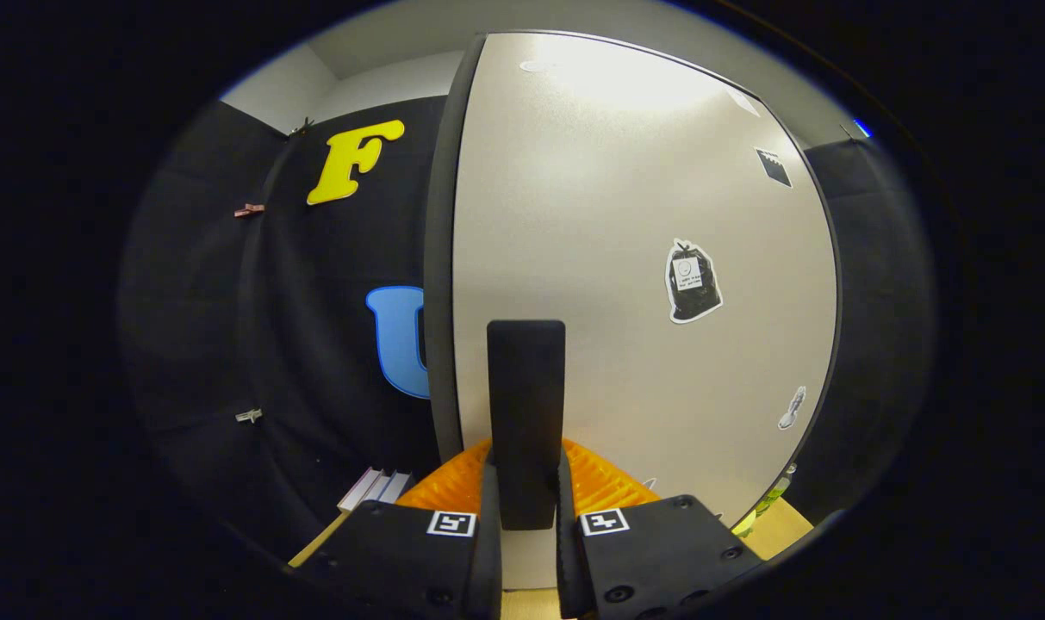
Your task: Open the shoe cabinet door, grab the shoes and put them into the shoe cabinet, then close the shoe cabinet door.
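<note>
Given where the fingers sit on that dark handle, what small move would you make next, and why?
Probably pull straight back to swing the door open. The gripper looks shut on the upright dark handle, one finger on each side, and the door face appears flush, so the cabinet seems closed.

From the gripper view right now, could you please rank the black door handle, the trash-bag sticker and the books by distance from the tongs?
1. Black door handle: between the fingers of the tongs, which are shut on it.
2. Trash-bag sticker: on the cabinet door, up and to the right.
3. Books: left, beyond the door's edge, by the booth wall.
</note>
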`<state>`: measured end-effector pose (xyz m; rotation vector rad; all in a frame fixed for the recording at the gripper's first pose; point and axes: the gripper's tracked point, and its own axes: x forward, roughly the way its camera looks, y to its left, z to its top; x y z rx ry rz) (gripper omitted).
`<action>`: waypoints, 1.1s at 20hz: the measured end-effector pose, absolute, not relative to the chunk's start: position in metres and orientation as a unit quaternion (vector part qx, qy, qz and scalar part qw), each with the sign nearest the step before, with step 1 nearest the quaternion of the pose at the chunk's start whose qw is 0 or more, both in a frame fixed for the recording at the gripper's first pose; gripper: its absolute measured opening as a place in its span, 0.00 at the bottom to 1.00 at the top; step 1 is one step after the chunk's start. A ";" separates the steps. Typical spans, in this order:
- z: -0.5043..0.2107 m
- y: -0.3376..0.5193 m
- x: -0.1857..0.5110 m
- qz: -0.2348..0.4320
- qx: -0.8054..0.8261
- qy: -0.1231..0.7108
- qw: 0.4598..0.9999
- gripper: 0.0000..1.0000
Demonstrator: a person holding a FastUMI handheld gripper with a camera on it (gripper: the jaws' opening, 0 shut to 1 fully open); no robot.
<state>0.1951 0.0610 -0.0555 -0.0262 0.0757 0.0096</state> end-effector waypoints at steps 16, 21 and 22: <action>-0.049 0.047 0.142 0.028 -0.011 0.042 0.999 0.29; -0.047 0.036 0.116 0.040 -0.009 0.044 0.998 0.29; -0.047 0.034 0.114 0.044 -0.010 0.046 0.998 0.29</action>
